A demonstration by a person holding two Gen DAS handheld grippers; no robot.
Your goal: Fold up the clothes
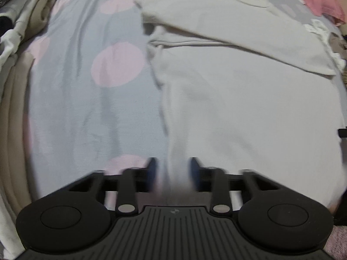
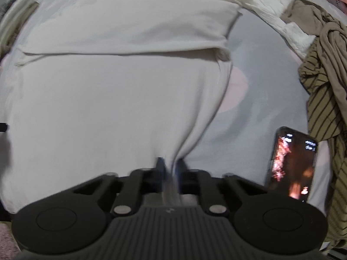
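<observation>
White garment [image 1: 249,99] hem pinched by left gripper [image 1: 173,173] and right gripper [image 2: 170,169], both angled steeply down

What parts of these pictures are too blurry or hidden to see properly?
- Left wrist view: the left gripper and its fingers are smeared by motion, so how they meet the white top is unclear.
- Right wrist view: the phone screen is too blurred to read.
- Right wrist view: the striped garment is cut off by the right edge.
- Both views: the top's near hem is hidden behind the grippers.
</observation>
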